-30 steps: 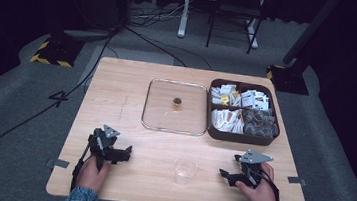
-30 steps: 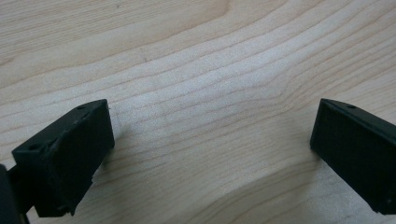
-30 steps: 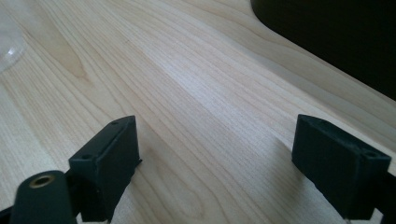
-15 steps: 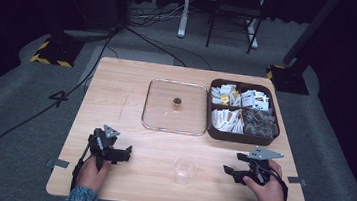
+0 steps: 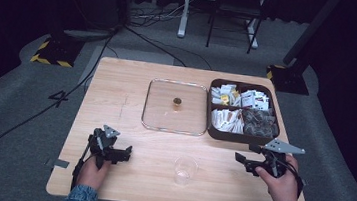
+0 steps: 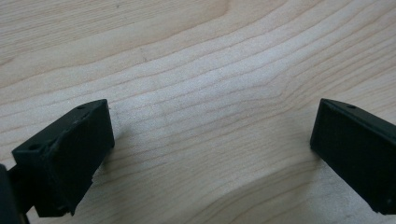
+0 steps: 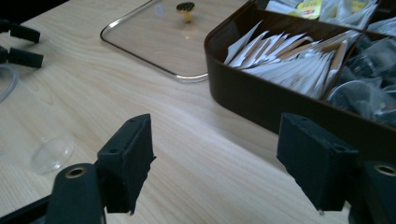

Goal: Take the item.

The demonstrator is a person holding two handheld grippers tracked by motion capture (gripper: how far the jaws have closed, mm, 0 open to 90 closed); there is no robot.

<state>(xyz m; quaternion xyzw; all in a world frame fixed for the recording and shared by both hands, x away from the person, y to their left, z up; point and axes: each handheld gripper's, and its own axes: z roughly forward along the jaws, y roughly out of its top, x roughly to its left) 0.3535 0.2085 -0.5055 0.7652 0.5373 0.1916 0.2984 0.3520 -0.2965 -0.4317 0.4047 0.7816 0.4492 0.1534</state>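
Beyond tray wall [image 7: 261,100], half-hidden sachets [image 7: 299,58]

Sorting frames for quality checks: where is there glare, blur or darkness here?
High view: table evenly lit, surroundings dark. Left gripper view: wood grain sharp, near jaws soft. Right gripper view: glare spot on glass lid, clear cup at the left edge blurred.

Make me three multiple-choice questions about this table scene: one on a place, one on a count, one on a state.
1. Where is the clear plastic cup?
A. on the wooden table between the grippers
B. in the brown compartment box
C. on the clear glass lid

2. How many compartments has the box?
A. two
B. four
C. six

3. The right gripper is:
A. holding a packet
B. holding the cup
C. open, holding nothing

Answers: 1 A, the cup stands on bare wood; 2 B, crossing dividers make four; 3 C, only table shows between its jaws.
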